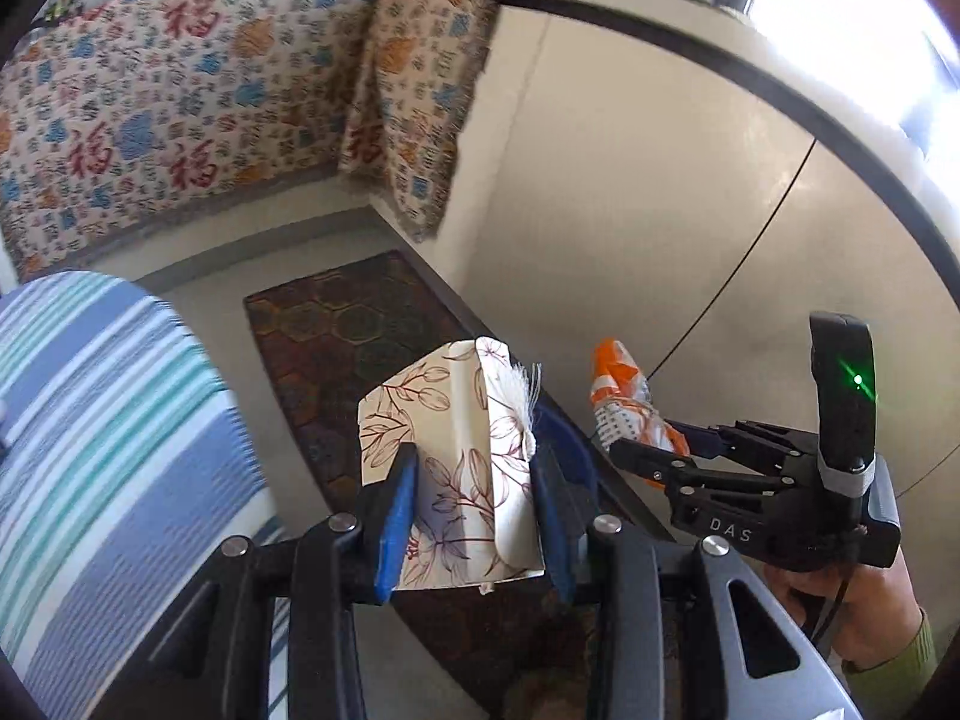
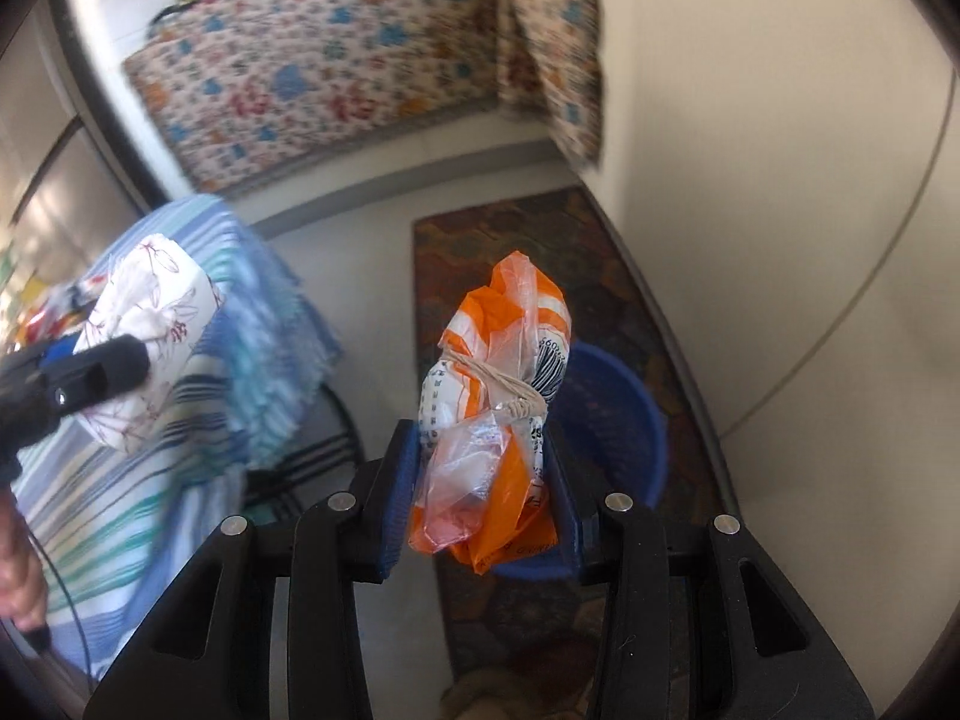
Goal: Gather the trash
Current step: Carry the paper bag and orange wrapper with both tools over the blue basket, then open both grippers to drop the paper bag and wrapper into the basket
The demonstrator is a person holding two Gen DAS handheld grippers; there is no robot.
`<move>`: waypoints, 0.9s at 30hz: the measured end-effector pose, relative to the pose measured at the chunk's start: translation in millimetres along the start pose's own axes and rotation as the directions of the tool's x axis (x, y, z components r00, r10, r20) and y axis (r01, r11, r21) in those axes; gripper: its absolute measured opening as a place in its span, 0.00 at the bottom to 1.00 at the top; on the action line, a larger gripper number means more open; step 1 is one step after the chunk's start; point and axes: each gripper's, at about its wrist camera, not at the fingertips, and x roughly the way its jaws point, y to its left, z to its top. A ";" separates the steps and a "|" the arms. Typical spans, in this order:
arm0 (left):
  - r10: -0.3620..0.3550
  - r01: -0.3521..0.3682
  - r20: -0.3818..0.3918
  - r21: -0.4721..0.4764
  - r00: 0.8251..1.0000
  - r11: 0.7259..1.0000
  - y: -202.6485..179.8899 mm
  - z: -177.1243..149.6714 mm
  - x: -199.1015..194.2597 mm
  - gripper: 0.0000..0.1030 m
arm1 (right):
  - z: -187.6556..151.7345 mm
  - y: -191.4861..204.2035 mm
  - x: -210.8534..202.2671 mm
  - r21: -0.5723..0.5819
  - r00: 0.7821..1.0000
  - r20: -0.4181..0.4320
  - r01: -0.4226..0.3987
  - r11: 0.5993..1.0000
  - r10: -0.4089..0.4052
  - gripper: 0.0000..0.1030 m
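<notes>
Both grippers are loaded right now. Left gripper (image 1: 474, 510) has its blue pads (image 1: 396, 516) clamped on a floral-print tissue box (image 1: 450, 450), and right gripper (image 2: 483, 480) is squeezed onto a crumpled orange plastic bag (image 2: 504, 396) tied round with string. Blue bin (image 2: 624, 420) sits on the patterned rug (image 2: 480, 240) by the white wall, just past the bag in the right wrist view, so I'd guess that's where the stuff goes.

What worries me: the bag is soft and slippery and only pinched low down, so if it's swung too quick it could slide out short of the bin. The box is wider than the bag and held by its sides, so it might catch the bin's rim or tip onto the rug. With both tools heading for one bin they could also bump each other, or snag the striped cloth (image 1: 120, 420) nearby.
</notes>
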 end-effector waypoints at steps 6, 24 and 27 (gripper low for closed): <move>-0.046 0.044 -0.091 -0.024 0.995 0.999 -7.5 3.5 76.4 0.36 | 1.3 -37.1 23.5 0.033 0.999 -0.041 0.006 0.999 -0.005 0.40; -0.106 0.092 -0.172 -0.090 0.979 0.992 -13.9 1.8 166.8 0.36 | -1.3 -66.8 63.8 0.030 0.995 -0.100 0.014 0.999 -0.011 0.41; -0.103 0.089 -0.177 -0.085 0.979 0.992 -15.1 1.7 172.7 0.37 | -2.7 -67.7 65.6 0.029 0.994 -0.106 0.018 0.999 -0.014 0.41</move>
